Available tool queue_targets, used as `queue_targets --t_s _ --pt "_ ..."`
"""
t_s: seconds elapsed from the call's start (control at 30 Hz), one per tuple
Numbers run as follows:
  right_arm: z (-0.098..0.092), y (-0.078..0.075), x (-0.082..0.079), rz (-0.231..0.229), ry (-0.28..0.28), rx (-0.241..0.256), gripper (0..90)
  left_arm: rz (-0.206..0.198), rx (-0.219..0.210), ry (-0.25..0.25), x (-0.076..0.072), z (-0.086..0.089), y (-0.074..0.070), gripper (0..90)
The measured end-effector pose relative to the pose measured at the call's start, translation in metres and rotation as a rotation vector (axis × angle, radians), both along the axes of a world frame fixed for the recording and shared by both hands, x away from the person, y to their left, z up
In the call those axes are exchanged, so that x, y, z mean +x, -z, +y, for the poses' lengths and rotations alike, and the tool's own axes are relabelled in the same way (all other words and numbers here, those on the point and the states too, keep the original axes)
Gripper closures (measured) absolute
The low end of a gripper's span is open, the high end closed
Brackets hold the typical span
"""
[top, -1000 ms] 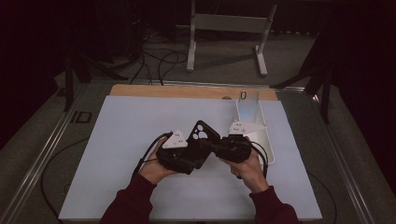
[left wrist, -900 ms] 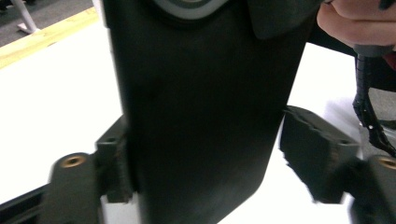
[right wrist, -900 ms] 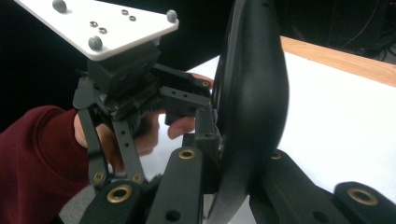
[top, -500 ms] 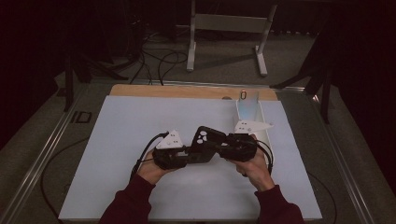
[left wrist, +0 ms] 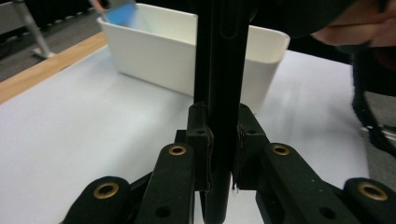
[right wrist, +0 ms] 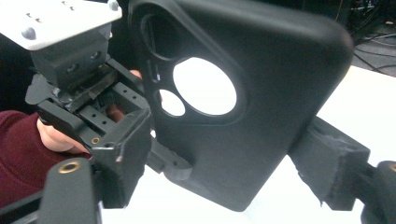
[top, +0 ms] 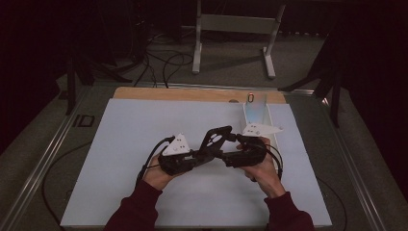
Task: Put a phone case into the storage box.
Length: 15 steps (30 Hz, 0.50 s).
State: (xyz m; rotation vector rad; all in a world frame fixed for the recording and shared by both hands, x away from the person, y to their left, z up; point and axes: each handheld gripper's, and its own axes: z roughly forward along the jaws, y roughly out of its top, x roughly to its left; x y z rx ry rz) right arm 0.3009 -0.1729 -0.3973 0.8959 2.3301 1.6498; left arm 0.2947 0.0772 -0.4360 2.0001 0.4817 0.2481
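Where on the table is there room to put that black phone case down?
The white mat lies bare left of the left hand-held gripper, up to the wooden strip. It is crowded at the middle, where both grippers hold the black phone case, and by the white rectangular plastic bin.

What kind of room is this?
Probably a lab or test workshop: a white-covered work table, loose cables on the floor, a metal stand, and dark surroundings, not a home.

No text, label, brand, number or sign is legible on anything here.
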Motion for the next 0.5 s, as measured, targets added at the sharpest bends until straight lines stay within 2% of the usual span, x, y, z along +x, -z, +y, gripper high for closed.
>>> queue_targets --t_s 0.1,0.2,0.4,0.5 --pt "0.000 -0.001 0.000 -0.001 0.017 0.010 18.9 -0.002 0.000 -0.027 0.001 -0.001 0.000 80.4" --pt "0.000 -0.004 0.000 -0.004 0.056 0.028 16.7 -0.001 -0.002 -0.045 0.001 -0.002 0.001 80.4" --pt "0.000 -0.010 -0.001 -0.026 0.121 0.058 15.4 -0.002 0.011 -0.064 0.002 -0.007 0.002 80.4" --pt "0.002 -0.011 -0.002 -0.040 0.145 0.054 14.5 -0.002 0.018 -0.064 0.001 -0.010 0.003 80.4"
